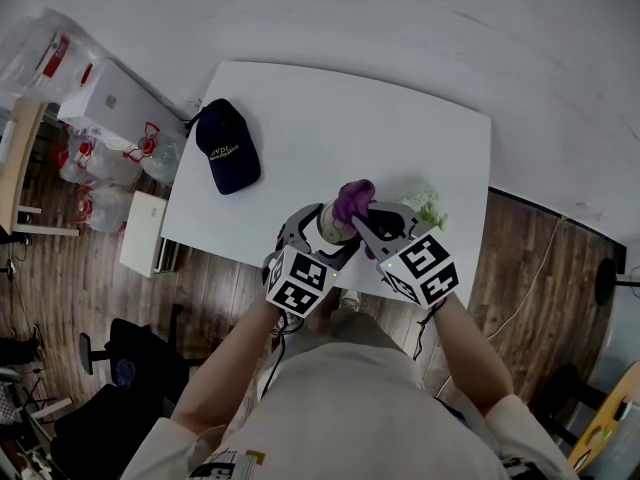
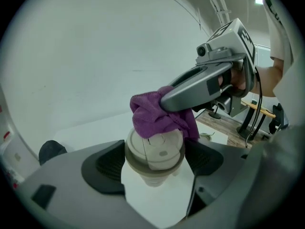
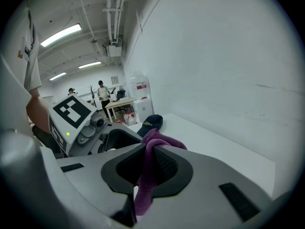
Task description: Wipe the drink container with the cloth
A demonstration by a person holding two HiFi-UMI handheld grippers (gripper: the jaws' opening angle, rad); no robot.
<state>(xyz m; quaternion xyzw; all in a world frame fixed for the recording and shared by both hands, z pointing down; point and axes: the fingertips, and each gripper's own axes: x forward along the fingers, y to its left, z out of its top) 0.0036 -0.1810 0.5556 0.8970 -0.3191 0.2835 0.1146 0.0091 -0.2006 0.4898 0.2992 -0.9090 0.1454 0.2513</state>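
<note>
A beige lidded drink cup (image 2: 155, 155) is clamped between the jaws of my left gripper (image 2: 155, 162), held above the white table (image 1: 330, 118) near its front edge. My right gripper (image 3: 147, 168) is shut on a purple cloth (image 3: 148, 168), which rests bunched on the far side of the cup's lid (image 2: 159, 116). In the head view the cup (image 1: 330, 225) and the cloth (image 1: 352, 201) sit between the left gripper (image 1: 322, 230) and the right gripper (image 1: 366, 220), just ahead of the two marker cubes.
A dark navy cap (image 1: 226, 146) lies on the table's left part. Something pale green and crumpled (image 1: 428, 206) lies at the table's right front. Boxes and bags (image 1: 110, 118) stand on the wooden floor to the left, and a black chair (image 1: 130, 353) below.
</note>
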